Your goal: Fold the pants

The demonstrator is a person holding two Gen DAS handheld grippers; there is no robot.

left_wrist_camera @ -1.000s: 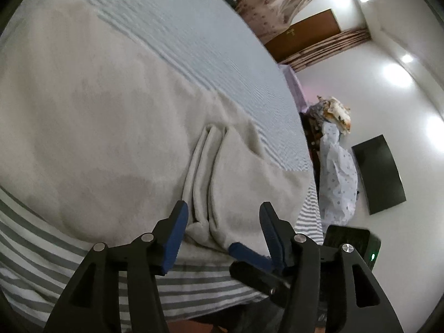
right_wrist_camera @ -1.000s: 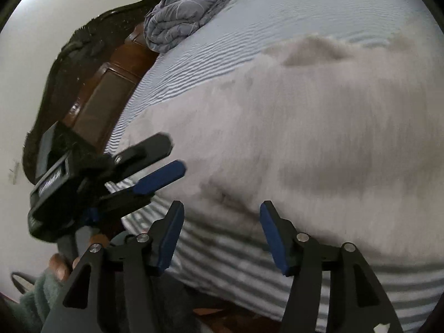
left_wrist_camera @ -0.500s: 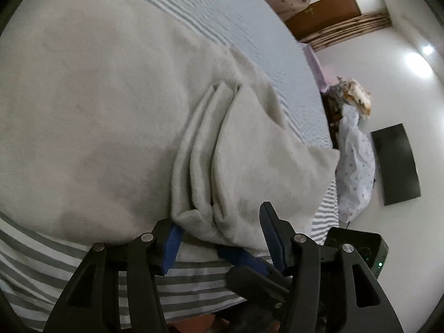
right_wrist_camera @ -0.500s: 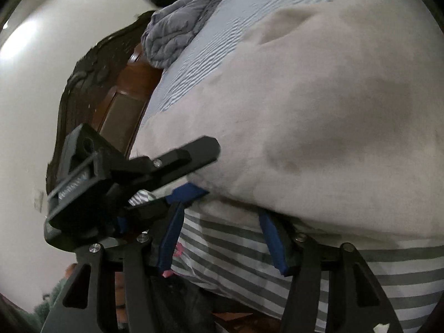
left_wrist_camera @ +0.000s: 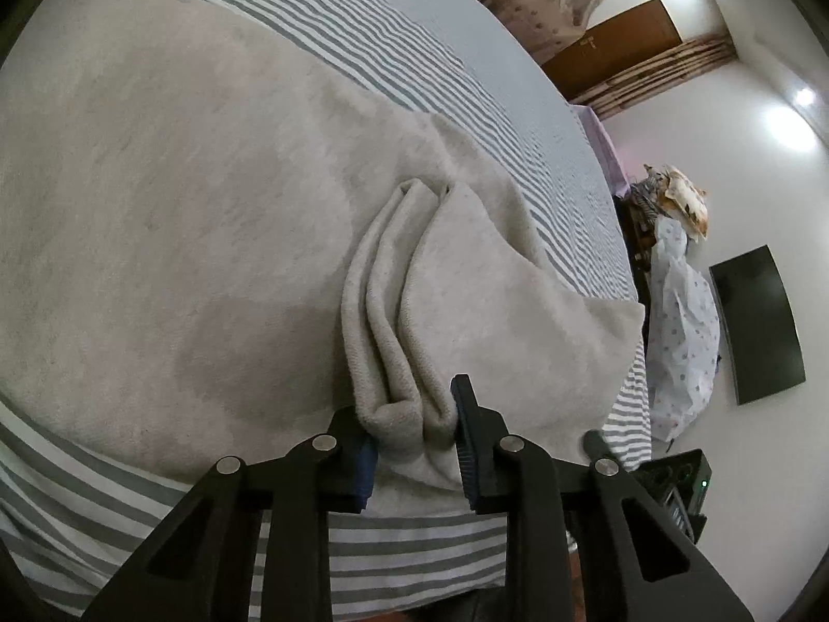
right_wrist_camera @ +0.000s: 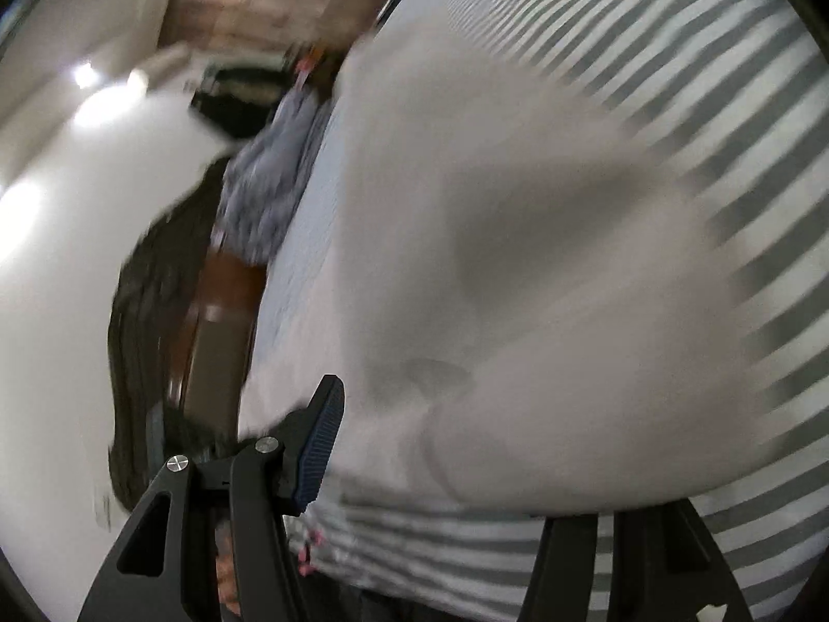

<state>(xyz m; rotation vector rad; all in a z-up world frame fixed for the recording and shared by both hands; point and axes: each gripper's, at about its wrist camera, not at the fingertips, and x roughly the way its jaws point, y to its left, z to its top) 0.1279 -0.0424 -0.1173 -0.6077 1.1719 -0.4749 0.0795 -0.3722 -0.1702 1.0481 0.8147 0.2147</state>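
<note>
Light beige pants (left_wrist_camera: 207, 207) lie spread over a grey-and-white striped bed sheet (left_wrist_camera: 466, 52). At the near edge a bunched fold of the pants (left_wrist_camera: 399, 311) stands between the blue pads of my left gripper (left_wrist_camera: 409, 404). Its jaws are closing and the pads press on the fold from both sides. The right wrist view is blurred. There the pants (right_wrist_camera: 518, 259) fill the middle, and my right gripper (right_wrist_camera: 414, 414) stands open at their near edge. Its left finger (right_wrist_camera: 321, 440) is bare; cloth drapes over and hides the tip of the right finger.
The bed's front edge runs just under both grippers. A dark wooden headboard (right_wrist_camera: 150, 311) and a blue-grey blanket (right_wrist_camera: 269, 181) are at the bed's far end. A black screen (left_wrist_camera: 756, 326) hangs on the wall beside a heap of dotted cloth (left_wrist_camera: 684, 321).
My left gripper pushed onto the bunched fold and its jaws came in around it. My right gripper rolled and swung along the pants' edge, and the left gripper dropped out of its view.
</note>
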